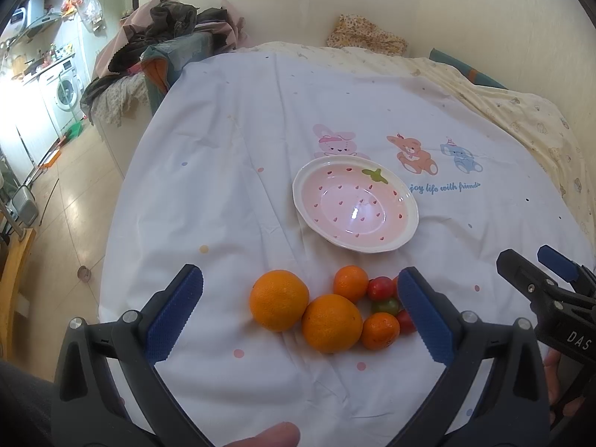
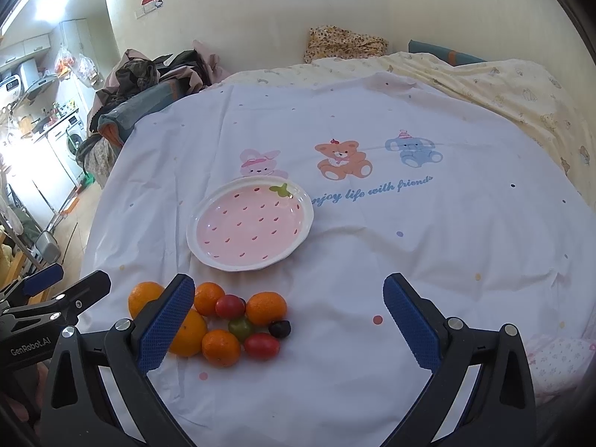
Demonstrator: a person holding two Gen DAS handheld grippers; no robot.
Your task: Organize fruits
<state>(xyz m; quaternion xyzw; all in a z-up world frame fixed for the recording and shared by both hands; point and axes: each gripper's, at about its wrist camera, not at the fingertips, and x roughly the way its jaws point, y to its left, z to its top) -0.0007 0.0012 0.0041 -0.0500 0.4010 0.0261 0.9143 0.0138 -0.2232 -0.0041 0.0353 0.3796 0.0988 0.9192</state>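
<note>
Blue ribbed pads line both claws, and both stand wide open, holding nothing. The left claw (image 1: 300,313) hovers over the fruit pile, its fingers either side of two big oranges (image 1: 279,300) that touch each other. The right claw (image 2: 288,322) hangs just right of the pile, its left finger covering part of one orange. Around the oranges lie three small tangerines (image 2: 266,308), red (image 2: 262,345) and green (image 2: 241,327) cherry tomatoes and one dark tomato (image 2: 279,329), all bunched together on the white cartoon sheet (image 2: 372,260) of a bed. Beyond them, a little apart, sits an empty pink strawberry-pattern plate (image 2: 250,225).
</note>
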